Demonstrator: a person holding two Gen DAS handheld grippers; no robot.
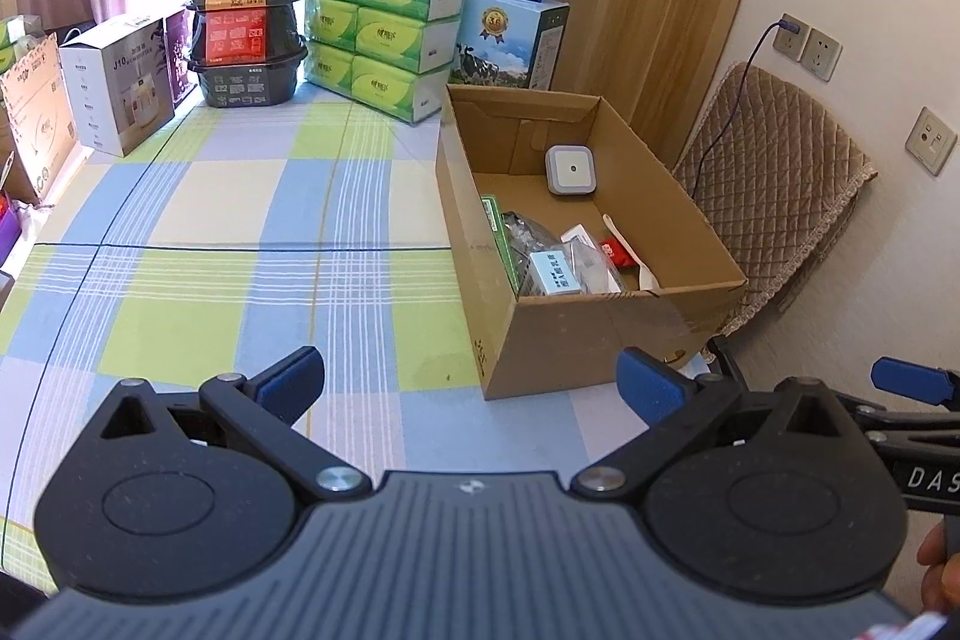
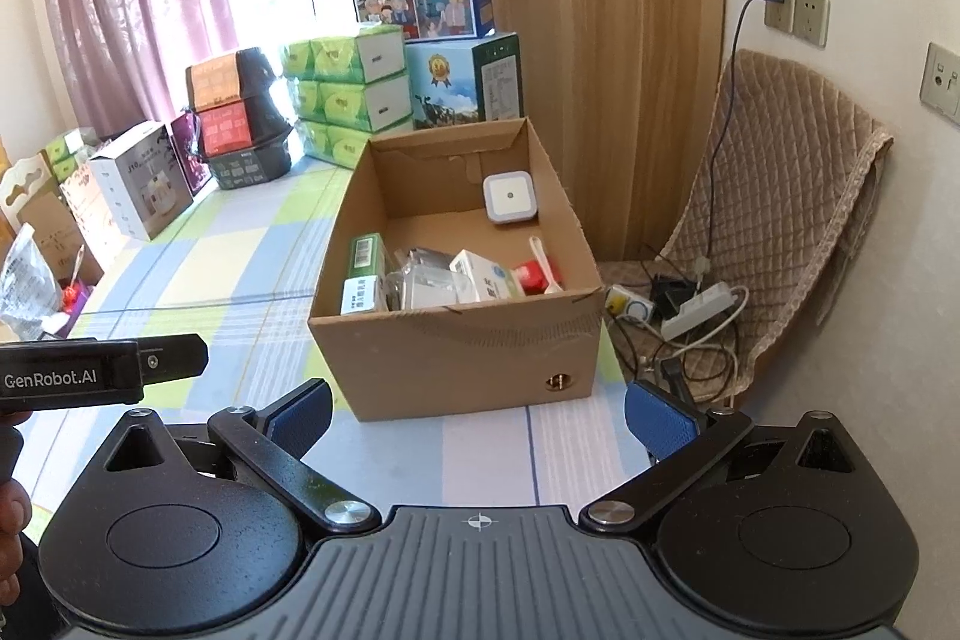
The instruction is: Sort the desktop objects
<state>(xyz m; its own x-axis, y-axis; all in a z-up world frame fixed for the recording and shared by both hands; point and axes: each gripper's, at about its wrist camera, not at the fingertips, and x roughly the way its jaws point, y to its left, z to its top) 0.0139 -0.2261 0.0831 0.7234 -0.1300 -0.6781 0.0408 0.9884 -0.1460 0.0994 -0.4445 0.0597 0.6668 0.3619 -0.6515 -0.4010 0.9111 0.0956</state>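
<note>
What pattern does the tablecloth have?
The tablecloth is checked in blue, green and cream; the left wrist view shows it best.

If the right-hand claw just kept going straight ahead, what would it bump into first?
Most likely the near wall of the cardboard box. The open right claw points at it across a bare strip of checked tablecloth, with nothing between them. How far off the box is can't be judged.

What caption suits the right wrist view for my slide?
Open right gripper facing a brown cardboard box of small items on the checked tablecloth.
</note>
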